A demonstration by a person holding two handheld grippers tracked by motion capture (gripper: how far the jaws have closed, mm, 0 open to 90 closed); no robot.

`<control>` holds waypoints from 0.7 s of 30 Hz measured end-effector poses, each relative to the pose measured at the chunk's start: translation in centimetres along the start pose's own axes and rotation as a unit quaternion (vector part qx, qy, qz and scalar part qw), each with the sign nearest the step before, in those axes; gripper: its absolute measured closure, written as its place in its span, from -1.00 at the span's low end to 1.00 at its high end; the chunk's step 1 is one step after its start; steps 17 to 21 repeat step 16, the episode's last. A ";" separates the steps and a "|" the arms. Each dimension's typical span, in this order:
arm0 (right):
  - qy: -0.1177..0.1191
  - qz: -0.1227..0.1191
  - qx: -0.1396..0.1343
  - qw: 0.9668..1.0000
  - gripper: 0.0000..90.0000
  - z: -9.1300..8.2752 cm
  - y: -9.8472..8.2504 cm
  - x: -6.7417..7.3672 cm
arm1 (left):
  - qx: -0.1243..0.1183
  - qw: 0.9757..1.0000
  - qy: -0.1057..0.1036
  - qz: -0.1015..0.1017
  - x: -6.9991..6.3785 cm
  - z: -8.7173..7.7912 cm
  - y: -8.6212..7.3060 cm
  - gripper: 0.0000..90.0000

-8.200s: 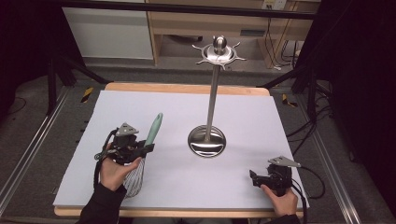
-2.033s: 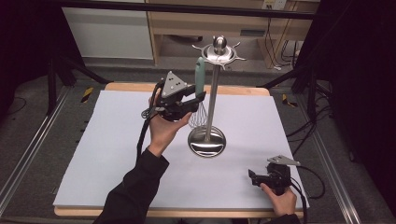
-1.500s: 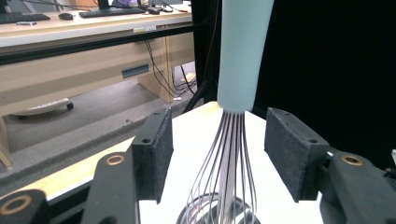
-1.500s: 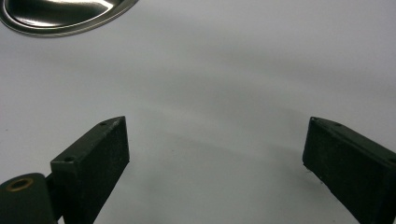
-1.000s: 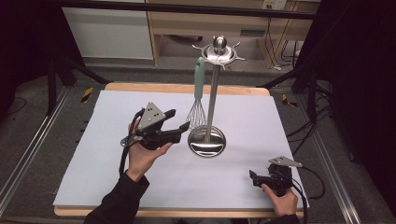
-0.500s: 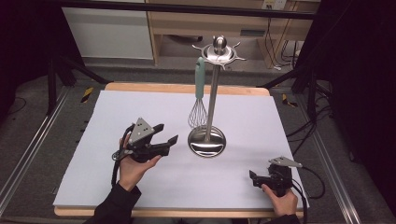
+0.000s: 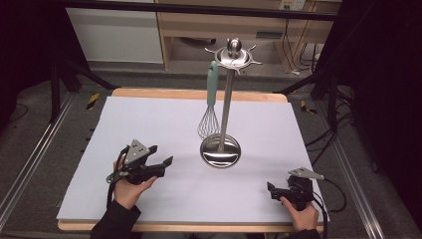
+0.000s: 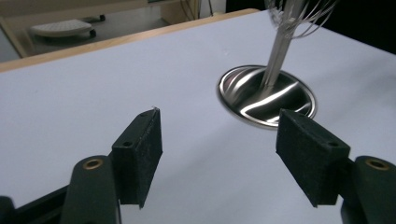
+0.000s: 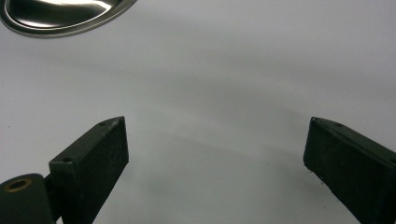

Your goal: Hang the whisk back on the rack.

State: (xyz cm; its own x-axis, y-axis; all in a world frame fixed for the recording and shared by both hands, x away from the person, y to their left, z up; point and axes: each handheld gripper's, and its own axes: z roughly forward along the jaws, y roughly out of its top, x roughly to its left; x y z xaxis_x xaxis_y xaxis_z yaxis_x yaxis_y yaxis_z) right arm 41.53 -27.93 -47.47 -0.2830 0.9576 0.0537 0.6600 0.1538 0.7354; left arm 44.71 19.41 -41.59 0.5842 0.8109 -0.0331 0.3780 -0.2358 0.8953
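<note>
Whisk (image 7: 211,99) hangs from stand (image 7: 225,109), apparently hooked at its rim. Left gripper (image 7: 158,158) and right gripper (image 7: 272,190) rest on worktop (image 7: 149,119), fingers spread, empty.

tongs (image 9: 219,154) agape, steel base (image 9: 60,16) beyond

Whisk (image 8: 299,18) wires blurred, cut off at top edge; stand base (image 9: 60,16) cropped at top.

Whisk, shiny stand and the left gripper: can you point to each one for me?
whisk (image 7: 212,82), high view, on its green handle, hanging from the stand's top.
stand (image 7: 220,150), high view, on its round shiny base.
left gripper (image 7: 160,156), high view, midway between its open fingertips.
</note>
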 end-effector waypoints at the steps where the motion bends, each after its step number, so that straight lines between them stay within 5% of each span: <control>1: -0.001 0.001 -0.001 1.000 -0.84 0.0 0.0 0.0 | 0.003 1.000 0.003 0.000 0.2 -0.1 -0.3 -0.32; 12: -0.007 0.000 0.002 1.000 -0.84 -0.1 -0.2 -0.5 | 0.054 0.997 0.046 -0.019 2.9 0.0 -4.2 -0.35; 21: -0.010 0.002 0.006 1.000 -0.84 0.0 -0.2 -0.6 | 0.068 0.996 0.058 -0.029 4.1 -0.1 -5.1 -0.38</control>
